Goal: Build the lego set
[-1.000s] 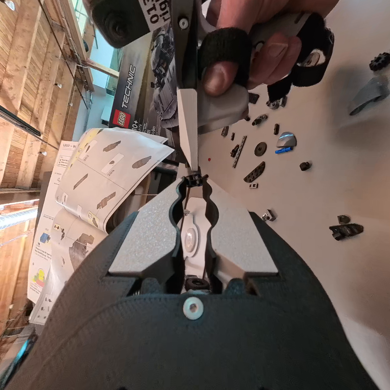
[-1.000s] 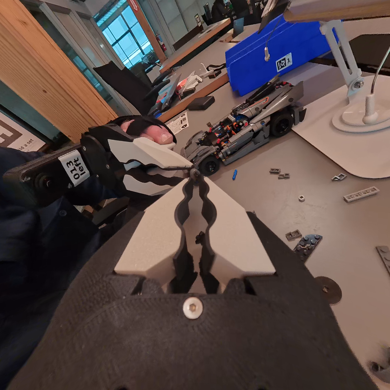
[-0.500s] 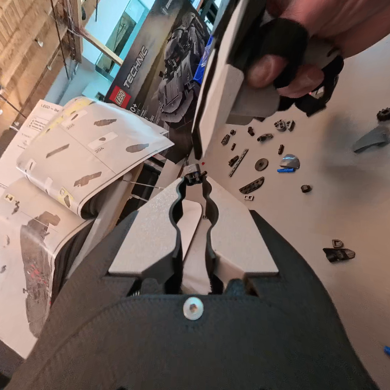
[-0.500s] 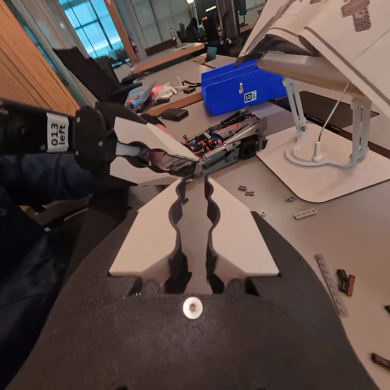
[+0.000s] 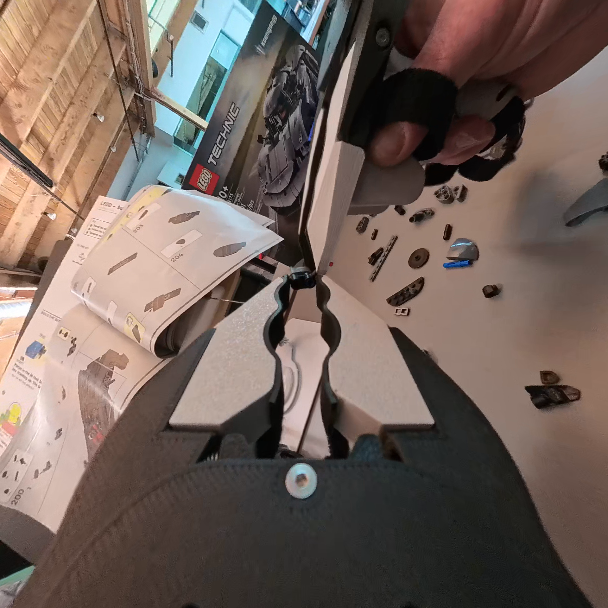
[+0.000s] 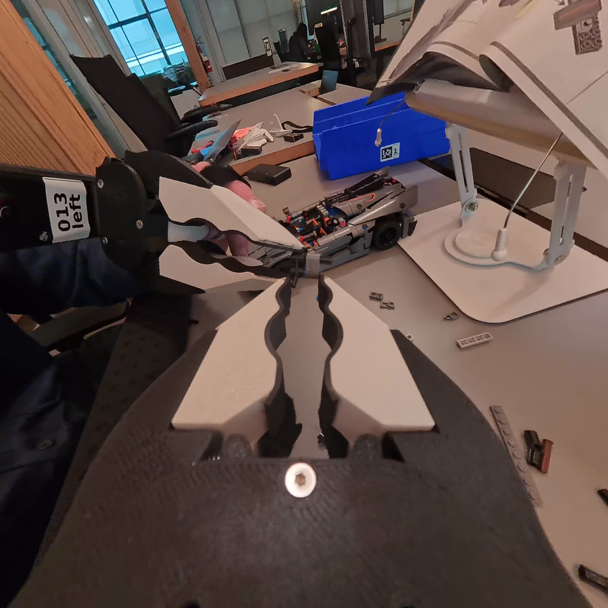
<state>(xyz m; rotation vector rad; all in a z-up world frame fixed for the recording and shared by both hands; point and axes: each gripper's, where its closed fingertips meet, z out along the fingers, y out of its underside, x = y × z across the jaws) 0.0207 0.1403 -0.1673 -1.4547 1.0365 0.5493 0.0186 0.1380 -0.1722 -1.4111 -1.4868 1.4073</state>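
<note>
- On my left wrist view, my left gripper (image 5: 301, 283) is nearly closed at the tips, pinching a small black lego connector piece (image 5: 300, 279) right between its grey fingertips; the wavy inner edges behind the tips stand apart.
- In the right wrist view that same piece shows as a small grey-and-black lego part (image 6: 311, 261) clamped at the very tip of the left gripper (image 6: 301, 256), which reaches in from the left, held in the air above the pale grey table (image 6: 493, 378).
- My right gripper (image 6: 304, 281) stands a little open with a clear gap between its tips and nothing clamped in it; the held piece sits just above and beyond that gap, so close that I cannot tell whether it touches.
- From the left wrist view the right gripper (image 5: 312, 266) comes down from above, its tip meeting the piece, with a person's hand (image 5: 460, 82) wrapped on its handle in black straps.
- The partly built grey lego race car (image 6: 348, 217) stands on the table behind the piece, well apart from both grippers.
- Loose dark lego parts (image 5: 406, 291) lie scattered on the table to the right.
- The open instruction booklet (image 5: 158, 263) rests on a white stand (image 6: 477, 230), with the dark lego box (image 5: 256, 131) behind it and a blue plastic bin (image 6: 362, 138) farther back.
</note>
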